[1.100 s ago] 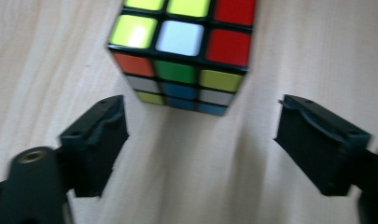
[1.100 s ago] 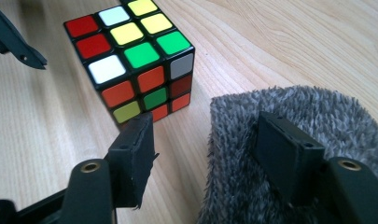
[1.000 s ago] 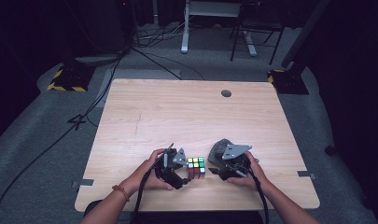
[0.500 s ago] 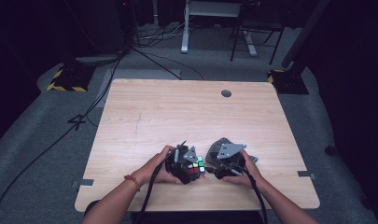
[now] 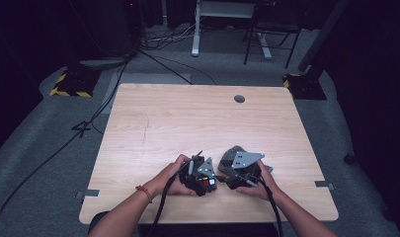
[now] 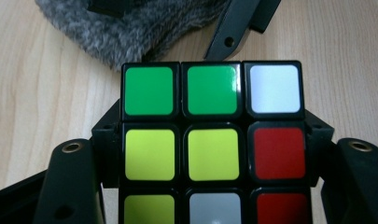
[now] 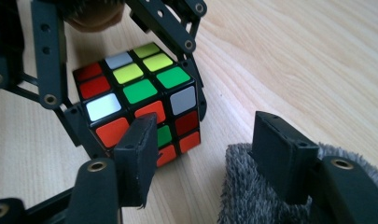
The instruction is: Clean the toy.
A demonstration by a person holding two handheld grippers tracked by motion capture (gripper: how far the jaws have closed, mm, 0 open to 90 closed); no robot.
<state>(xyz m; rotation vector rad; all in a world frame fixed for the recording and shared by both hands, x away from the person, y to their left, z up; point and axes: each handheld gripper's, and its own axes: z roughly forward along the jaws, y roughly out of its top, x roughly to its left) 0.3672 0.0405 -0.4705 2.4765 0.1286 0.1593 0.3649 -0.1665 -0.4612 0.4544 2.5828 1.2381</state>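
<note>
A scrambled Rubik's cube (image 5: 208, 182) stands on the wooden table (image 5: 197, 123) near its front edge. My left gripper (image 5: 203, 179) is shut on the cube. In the left gripper view its black jaws press the cube (image 6: 213, 140) on both sides. They have just been closing with the cube between them. Just right of the cube, my right gripper (image 7: 210, 144) points at it with its jaws apart. They have just closed slightly, and neither presses on anything. One fingertip (image 7: 139, 140) is close to the cube's (image 7: 140, 88) orange face. The other is over a grey furry cloth (image 7: 252, 196).
The grey furry cloth (image 5: 230, 154) lies under and behind my right gripper (image 5: 226, 179). A round cable hole (image 5: 239, 98) sits near the table's far edge. Chair and desk legs and cables stand on the floor beyond.
My left gripper has moved right onto the cube and shut around it, hiding most of it in the high view. The right hand has hardly moved.
</note>
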